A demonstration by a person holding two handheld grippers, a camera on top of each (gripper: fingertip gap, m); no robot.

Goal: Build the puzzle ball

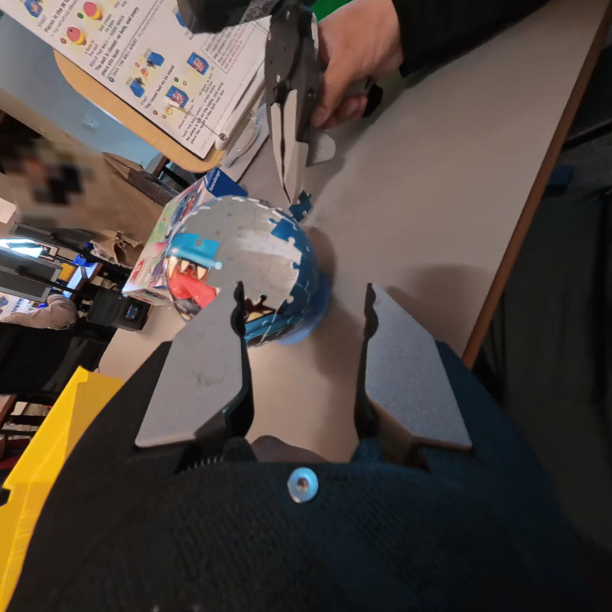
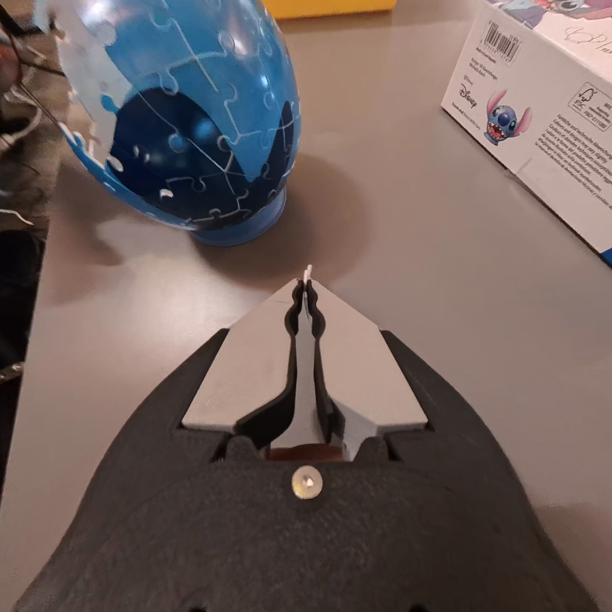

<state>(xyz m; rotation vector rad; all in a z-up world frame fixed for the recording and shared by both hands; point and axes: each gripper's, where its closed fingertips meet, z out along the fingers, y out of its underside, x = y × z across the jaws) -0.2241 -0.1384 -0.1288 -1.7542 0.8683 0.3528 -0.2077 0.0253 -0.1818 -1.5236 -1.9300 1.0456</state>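
Observation:
The puzzle ball (image 1: 251, 258) stands on a blue stand (image 1: 314, 318) on the grey table (image 1: 414, 198). It is partly built: a large gap shows the grey inside of the shell. My left gripper (image 1: 303, 291) is open and holds nothing; its left finger (image 1: 205, 357) overlaps the ball's near side and the right finger stands clear of it. My right gripper (image 1: 291, 195) is shut on a blue puzzle piece (image 1: 303, 207) just beyond the ball's top. In the right wrist view the right gripper (image 2: 304, 284) pinches the piece (image 2: 308, 276) edge-on, with the ball (image 2: 185, 126) to the upper left.
The puzzle box (image 2: 530, 116) lies to the right of the ball and also shows behind it in the left wrist view (image 1: 152, 255). An instruction sheet (image 1: 149, 66) leans at the back. A yellow bin (image 1: 49, 447) is at the lower left. The table edge (image 1: 530, 215) runs on the right. The grippers' ends are close to 20 cm from one another.

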